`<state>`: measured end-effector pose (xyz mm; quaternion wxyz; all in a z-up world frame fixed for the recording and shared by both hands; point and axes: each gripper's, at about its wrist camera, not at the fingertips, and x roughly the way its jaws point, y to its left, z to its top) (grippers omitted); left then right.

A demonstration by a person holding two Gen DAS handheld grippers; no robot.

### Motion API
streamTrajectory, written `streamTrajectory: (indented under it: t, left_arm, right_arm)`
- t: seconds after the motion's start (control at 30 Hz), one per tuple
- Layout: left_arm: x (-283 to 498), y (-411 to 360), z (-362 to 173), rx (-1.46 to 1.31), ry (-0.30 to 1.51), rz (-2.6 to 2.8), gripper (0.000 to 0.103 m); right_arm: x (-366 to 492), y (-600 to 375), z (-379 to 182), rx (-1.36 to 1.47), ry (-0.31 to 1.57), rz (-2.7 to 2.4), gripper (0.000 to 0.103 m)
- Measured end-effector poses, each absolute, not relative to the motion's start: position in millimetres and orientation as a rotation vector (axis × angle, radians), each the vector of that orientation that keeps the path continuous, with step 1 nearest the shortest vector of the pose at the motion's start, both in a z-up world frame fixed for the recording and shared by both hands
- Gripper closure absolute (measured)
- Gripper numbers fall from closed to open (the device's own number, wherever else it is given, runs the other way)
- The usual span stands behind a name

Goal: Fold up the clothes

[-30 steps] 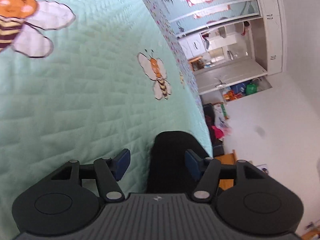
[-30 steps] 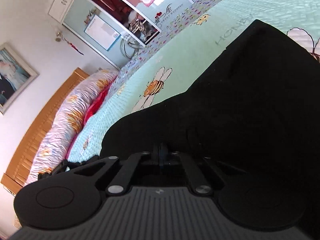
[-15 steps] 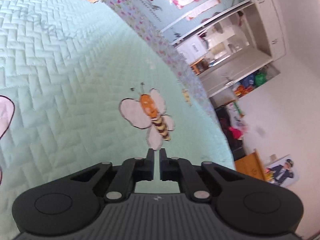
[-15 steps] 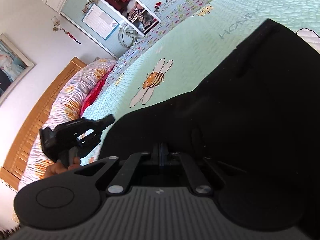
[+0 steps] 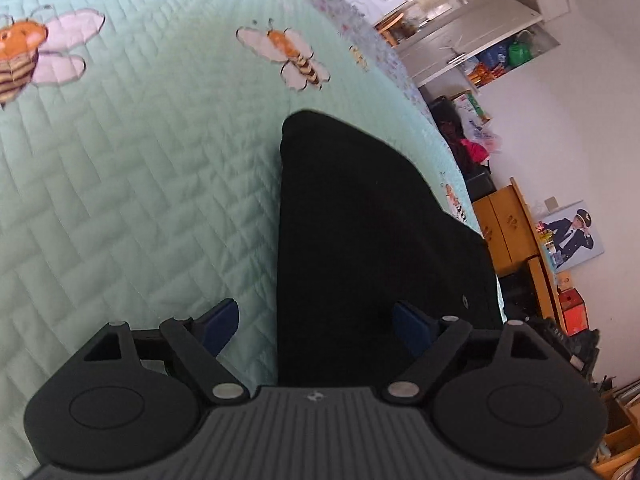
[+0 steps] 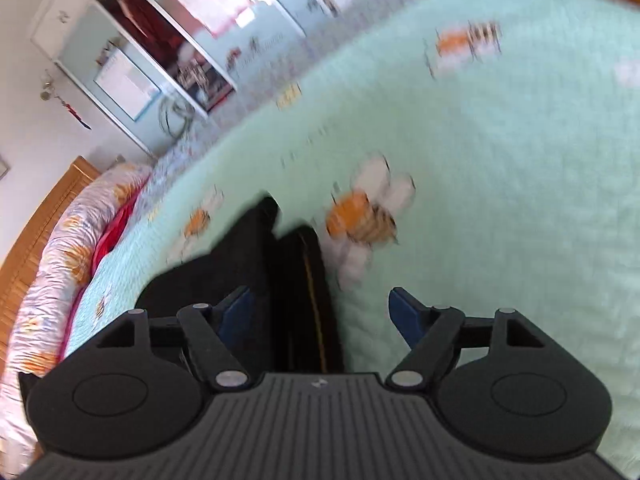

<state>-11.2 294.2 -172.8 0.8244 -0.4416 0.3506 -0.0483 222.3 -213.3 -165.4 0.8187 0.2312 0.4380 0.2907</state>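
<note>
Opening on both sides: the right gripper [image 6: 320, 312], clenched a second ago with black cloth filling its view, now has its jaws spreading, blue pads apart and pressing on nothing. A folded edge of the black garment [image 6: 296, 288], with a thin orange stitch line, lies between and just ahead of them, nearer the left pad; the view is smeared with motion, so finer detail is lost. The left gripper [image 5: 316, 320] went from part open to nearly closed over bare quilt half a second back, and its jaws are now opening wide as well. The black garment [image 5: 360, 240] runs forward from between its pads, the left pad over the mint bee-print quilt [image 5: 120, 160], the right pad over cloth, neither gripping. Ahead of the left claw the garment reads as a long dark shape tapering to a rounded end, flat on the bed. Judgement: the right claw has just let go after carrying a fold across, so that fold is probably laid. Both claws released, straddling cloth edges, suggest the next pinch is being lined up.
</note>
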Motion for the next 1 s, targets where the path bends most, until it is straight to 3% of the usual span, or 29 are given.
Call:
streamTrajectory:
  t: [0.2,0.27,0.5,0.53,0.57,0.67,0.73,0.8,0.9,1.0]
  left_arm:
    - [6,294,-189,-1.068,0.757,-0.144,0.008]
    - [8,295,-191,-1.111,0.730,-0.178,0.000]
    - [38,266,-191,-0.993,0.772,-0.290,0.002]
    - [41,263,-190,-0.985,0.777,-0.303,0.015]
    - [41,262,-189,-0.971,0.786,-0.304,0.042]
    - [38,273,-188,-0.986,0.780,-0.284,0.064]
    - [32,282,-180,-0.993,0.756,-0.302,0.068]
    - [23,289,-164,-0.973,0.738,-0.318,0.069]
    - [2,299,-144,-0.914,0.728,-0.325,0.069]
    - [-12,310,-164,-0.913,0.776,-0.233,0.069]
  right_arm:
    - [247,-195,-205,0.657,1.088,0.791,0.019]
    - [258,-192,-211,0.726,1.107,0.824,0.017]
    - [275,-157,-205,0.621,1.141,0.951,0.014]
    - [272,-152,-204,0.600,1.147,0.959,0.018]
    - [269,-148,-203,0.580,1.153,0.966,0.024]
    - [255,-140,-194,0.599,1.147,0.962,0.037]
    - [242,-136,-184,0.648,1.132,0.985,0.040]
    - [228,-130,-173,0.690,1.118,1.008,0.051]
    - [212,-115,-173,0.704,1.146,0.997,0.055]
    - [208,-111,-194,0.750,1.183,0.972,0.057]
